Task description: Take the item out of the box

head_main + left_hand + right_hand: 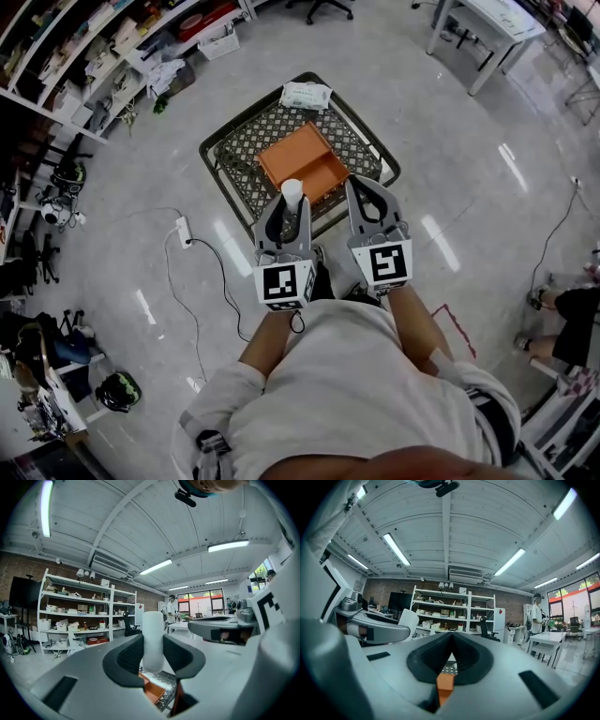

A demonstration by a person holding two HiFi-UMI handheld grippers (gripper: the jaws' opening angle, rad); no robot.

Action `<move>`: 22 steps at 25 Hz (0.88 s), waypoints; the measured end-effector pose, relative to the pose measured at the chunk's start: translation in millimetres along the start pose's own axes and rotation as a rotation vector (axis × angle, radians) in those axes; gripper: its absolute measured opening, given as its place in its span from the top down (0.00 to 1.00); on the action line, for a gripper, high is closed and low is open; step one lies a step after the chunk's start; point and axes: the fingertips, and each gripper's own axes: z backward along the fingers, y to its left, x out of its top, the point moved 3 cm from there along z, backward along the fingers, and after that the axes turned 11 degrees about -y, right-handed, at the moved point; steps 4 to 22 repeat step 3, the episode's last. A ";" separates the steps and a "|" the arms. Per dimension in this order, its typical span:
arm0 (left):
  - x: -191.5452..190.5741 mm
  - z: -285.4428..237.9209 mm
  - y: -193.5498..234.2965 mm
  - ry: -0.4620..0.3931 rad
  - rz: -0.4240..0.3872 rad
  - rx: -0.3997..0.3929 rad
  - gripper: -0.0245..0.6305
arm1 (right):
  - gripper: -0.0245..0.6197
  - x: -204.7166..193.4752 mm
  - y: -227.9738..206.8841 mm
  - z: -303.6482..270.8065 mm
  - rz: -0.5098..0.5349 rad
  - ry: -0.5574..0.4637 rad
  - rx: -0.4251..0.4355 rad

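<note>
A white cylindrical item [292, 190] stands upright between the jaws of my left gripper [291, 199], which is shut on it. In the left gripper view the item [153, 639] sits between the dark pads [129, 657], with the left gripper [153, 656] pointing level. Just beyond and below lies the open orange box [305, 161], resting on a dark wire-mesh table [234, 141]. My right gripper [366, 190] hovers beside the left one over the box's near edge. In its own view the right gripper [451, 645] has its pads together with nothing between them, and a strip of the orange box [445, 684] shows below.
A white packet [306, 95] lies at the mesh table's far edge. A power strip [184, 230] with its cable lies on the floor to the left. Stocked shelves [94, 56] line the upper left, a white desk [487, 28] stands upper right, and a seated person [572, 328] is at the right.
</note>
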 end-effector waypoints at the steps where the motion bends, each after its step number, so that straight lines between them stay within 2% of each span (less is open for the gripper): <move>1: 0.0 -0.2 0.3 0.001 0.000 0.001 0.76 | 0.96 -0.1 -0.4 0.0 0.001 0.002 0.000; 22: -0.1 -0.8 0.8 0.003 -0.001 0.001 0.76 | 0.96 -1.0 -1.4 -0.1 0.001 0.005 -0.002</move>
